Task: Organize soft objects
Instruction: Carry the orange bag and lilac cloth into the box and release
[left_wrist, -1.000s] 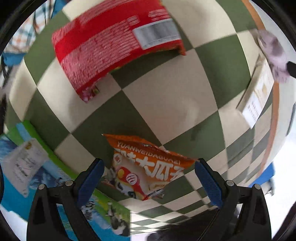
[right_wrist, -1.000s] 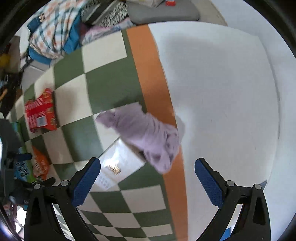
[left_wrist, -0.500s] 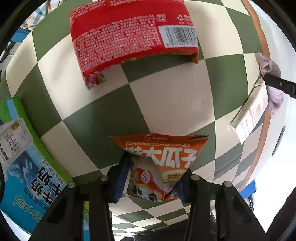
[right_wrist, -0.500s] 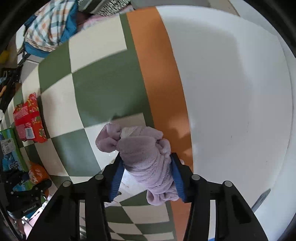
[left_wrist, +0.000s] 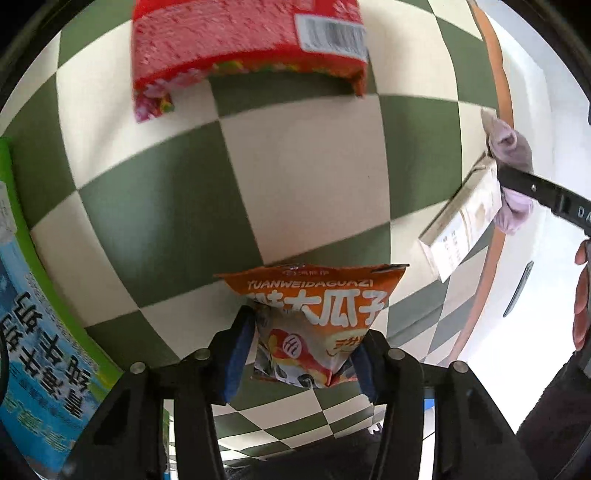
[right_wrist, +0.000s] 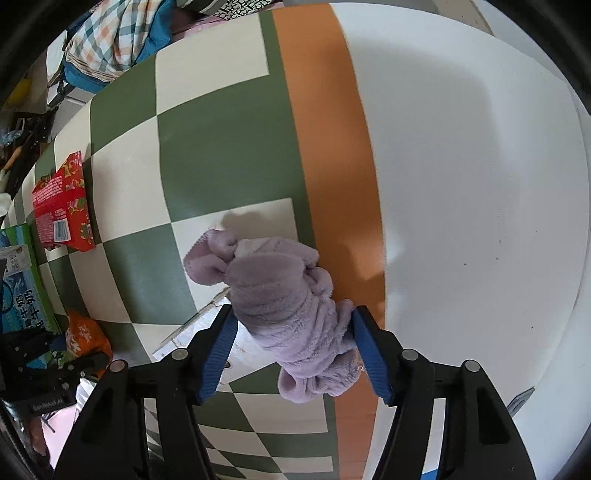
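At the lower centre of its view, the left gripper (left_wrist: 301, 356) pinches one orange seed packet (left_wrist: 314, 317); one red snack bag (left_wrist: 251, 51) lies at the top. The right gripper (right_wrist: 293, 347) squeezes one purple fleece cloth (right_wrist: 280, 306) at lower centre, above one white carton (right_wrist: 207, 332).

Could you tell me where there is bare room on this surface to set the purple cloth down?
The white area beyond the orange stripe is bare, as are the checks between the red packet and white box. The left edge is crowded.
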